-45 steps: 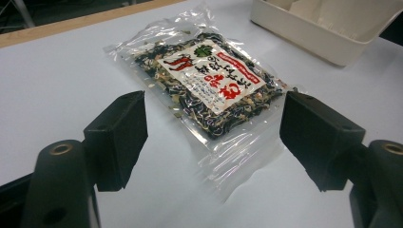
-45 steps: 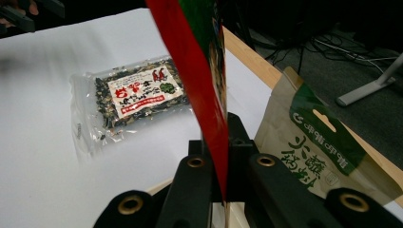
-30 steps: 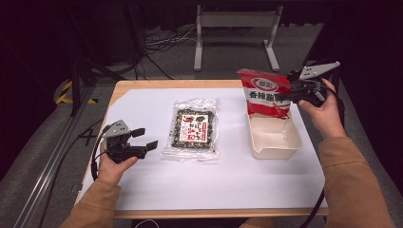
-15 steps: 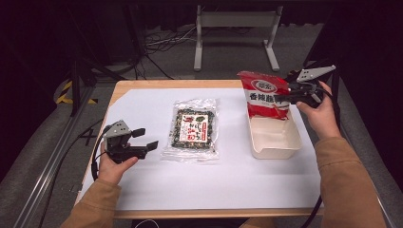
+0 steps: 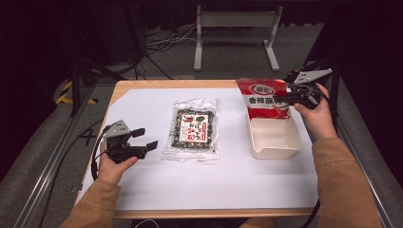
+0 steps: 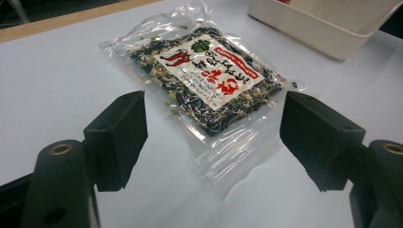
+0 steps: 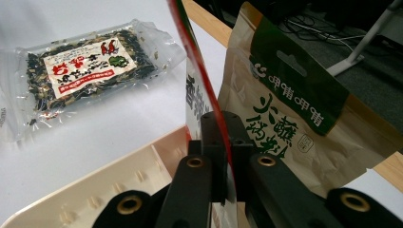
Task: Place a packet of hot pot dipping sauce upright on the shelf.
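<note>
- A wooden table (image 5: 142, 86) covered with a white sheet stands in a dark room, with cables on the floor behind it.
- The left gripper (image 5: 145, 144) rests low at the left side of the table, its jaws wide apart and holding nothing.
- A clear plastic packet of dark dried mix with a red and white label (image 5: 192, 129) lies flat near the middle, just in front of these jaws.
- The right gripper (image 5: 284, 98) has its jaws closed on the edge of a red snack bag with white letters (image 5: 262, 97).
- This bag stands at the far end of a cream rectangular plastic tray (image 5: 275, 152); behind it is a brown pouch with a green top (image 7: 294, 99).
- I think the thin pinch could slip, and then the red bag may fall outside the tray.
- The clear packet looks slippery, so the open jaws could push it away.
</note>
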### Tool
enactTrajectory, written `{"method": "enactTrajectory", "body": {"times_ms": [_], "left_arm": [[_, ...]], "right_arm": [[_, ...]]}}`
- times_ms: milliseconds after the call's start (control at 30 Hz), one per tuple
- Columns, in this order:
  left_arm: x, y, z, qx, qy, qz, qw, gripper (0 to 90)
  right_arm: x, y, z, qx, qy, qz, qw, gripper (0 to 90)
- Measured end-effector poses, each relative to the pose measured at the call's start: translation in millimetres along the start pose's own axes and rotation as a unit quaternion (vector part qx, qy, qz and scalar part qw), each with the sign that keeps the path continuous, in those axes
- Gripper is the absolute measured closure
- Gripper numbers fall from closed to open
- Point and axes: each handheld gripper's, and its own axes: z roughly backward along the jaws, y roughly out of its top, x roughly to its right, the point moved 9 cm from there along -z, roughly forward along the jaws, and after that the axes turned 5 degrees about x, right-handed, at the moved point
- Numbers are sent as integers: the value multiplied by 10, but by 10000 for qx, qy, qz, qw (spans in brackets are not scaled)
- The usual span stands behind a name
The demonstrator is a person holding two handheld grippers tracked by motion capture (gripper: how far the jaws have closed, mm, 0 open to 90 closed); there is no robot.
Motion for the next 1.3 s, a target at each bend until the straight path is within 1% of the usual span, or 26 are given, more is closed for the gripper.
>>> {"method": "enactTrajectory", "body": {"times_ms": [100, 200, 267, 367, 433, 633, 733, 833, 933, 1033, 1133, 1300], "left_arm": [[3, -2, -3, 1, 6, 23, 10000, 246], [-1, -5, -3, -7, 3, 11, 10000, 247], [-2, -6, -3, -14, 3, 9, 10000, 246], [2, -6, 0, -10, -7, 25, 10000, 246], [2, -6, 0, -11, -7, 28, 10000, 247], [3, -9, -7, -17, -2, 41, 10000, 246], [8, -11, -13, -17, 11, 56, 10000, 247], [7, -12, -14, -28, 3, 43, 10000, 246], [1, -13, -13, -40, 11, 5, 10000, 247], [3, -14, -13, -44, 7, 8, 10000, 246], [8, -15, -13, -37, 1, 44, 10000, 246], [1, -16, -12, -43, 13, 44, 10000, 246]], "right_arm": [[-1, -26, -12, -8, -5, -22, 10000, 889], [18, -74, -21, 19, -36, -181, 9998, 889], [24, -85, -21, 29, -51, -210, 9998, 890], [44, -113, -28, 36, -138, -260, 9996, 891], [54, -155, -34, -83, -199, -287, 9994, 891], [79, -253, -23, 20, -233, -506, 9984, 892], [87, -314, -17, -35, -266, -590, 9979, 892], [90, -344, -15, -73, -284, -616, 9977, 892], [98, -409, -11, -191, -354, -656, 9970, 891], [103, -428, -11, -202, -372, -685, 9968, 892], [114, -472, -14, -295, -463, -772, 9955, 892], [123, -524, -13, -287, -474, -874, 9946, 892]]}}
